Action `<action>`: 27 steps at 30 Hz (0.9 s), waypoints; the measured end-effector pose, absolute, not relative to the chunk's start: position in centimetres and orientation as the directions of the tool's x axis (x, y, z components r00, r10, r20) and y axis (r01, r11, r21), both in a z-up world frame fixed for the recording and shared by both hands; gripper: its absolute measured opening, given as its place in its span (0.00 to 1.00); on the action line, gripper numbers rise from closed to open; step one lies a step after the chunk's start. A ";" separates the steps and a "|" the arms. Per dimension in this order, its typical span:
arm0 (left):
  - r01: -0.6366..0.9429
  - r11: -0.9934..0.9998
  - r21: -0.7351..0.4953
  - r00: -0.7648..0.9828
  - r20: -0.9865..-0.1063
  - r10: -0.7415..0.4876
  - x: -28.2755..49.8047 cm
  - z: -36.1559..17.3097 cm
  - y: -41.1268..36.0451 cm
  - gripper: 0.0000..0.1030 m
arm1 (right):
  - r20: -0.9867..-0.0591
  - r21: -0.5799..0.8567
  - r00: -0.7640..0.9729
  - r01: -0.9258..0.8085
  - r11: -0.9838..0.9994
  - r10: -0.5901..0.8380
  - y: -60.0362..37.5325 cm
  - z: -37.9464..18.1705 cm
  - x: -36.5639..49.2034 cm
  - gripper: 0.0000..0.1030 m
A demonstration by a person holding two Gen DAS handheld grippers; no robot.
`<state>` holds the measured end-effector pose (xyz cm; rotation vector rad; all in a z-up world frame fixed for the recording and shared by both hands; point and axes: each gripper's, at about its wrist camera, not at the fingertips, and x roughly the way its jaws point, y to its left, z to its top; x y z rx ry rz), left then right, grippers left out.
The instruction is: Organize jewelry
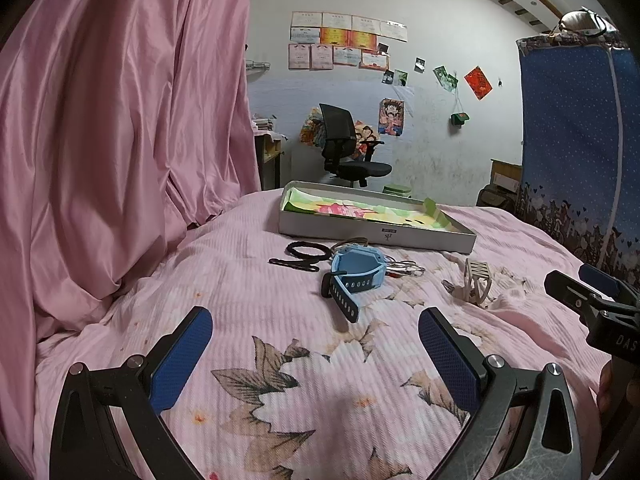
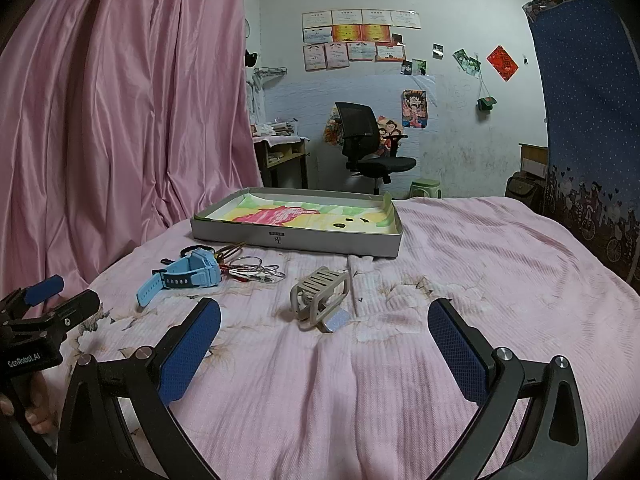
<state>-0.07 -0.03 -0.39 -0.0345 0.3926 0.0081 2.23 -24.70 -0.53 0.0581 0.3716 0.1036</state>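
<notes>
Pink floral bedspread fills the foreground, a satin curtain hanging to the left.

Left wrist view: my left gripper has its jaws spread wide, nothing between them. Blue smartwatch lies straight ahead, strap running toward me and slightly right. Black hair ties and a black clip sit just left of it; these are mostly hidden from the other camera. Lined grey box is beyond.

Right wrist view: my right gripper is equally wide apart and empty. Beige claw clip lies just ahead, a little left of centre, long axis crosswise; this hand is nearer to it. Thin wire bangles show clearly only here, touching the smartwatch. Box holds no jewelry yet.
</notes>
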 end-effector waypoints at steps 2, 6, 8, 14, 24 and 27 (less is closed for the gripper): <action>-0.016 0.999 -0.031 0.924 -0.383 0.003 -0.1 -0.4 -0.1 1.00 | -0.360 0.076 0.926 -0.091 0.993 0.113 -24.7 -0.5 2.2 0.99; -0.016 0.999 -0.032 0.924 -0.383 0.002 -0.1 -0.4 0.0 1.00 | -0.359 0.076 0.927 -0.091 0.993 0.112 -24.7 -0.5 2.2 0.99; -0.015 0.999 -0.031 0.923 -0.384 0.002 -0.1 -0.5 -0.1 1.00 | -0.359 0.077 0.926 -0.091 0.993 0.113 -24.7 -0.5 2.2 0.99; -0.015 0.999 -0.031 0.923 -0.384 0.002 -0.1 -0.4 0.0 1.00 | -0.359 0.078 0.926 -0.091 0.993 0.113 -24.7 -0.5 2.2 0.99; -0.013 1.000 -0.029 0.923 -0.385 0.001 -0.1 -0.6 -0.3 1.00 | -0.360 0.078 0.926 -0.091 0.993 0.113 -24.7 -0.4 2.1 0.99; -0.013 1.000 -0.027 0.923 -0.384 0.002 -0.1 -0.7 -0.3 1.00 | -0.360 0.079 0.926 -0.091 0.993 0.114 -24.7 -0.4 2.1 0.99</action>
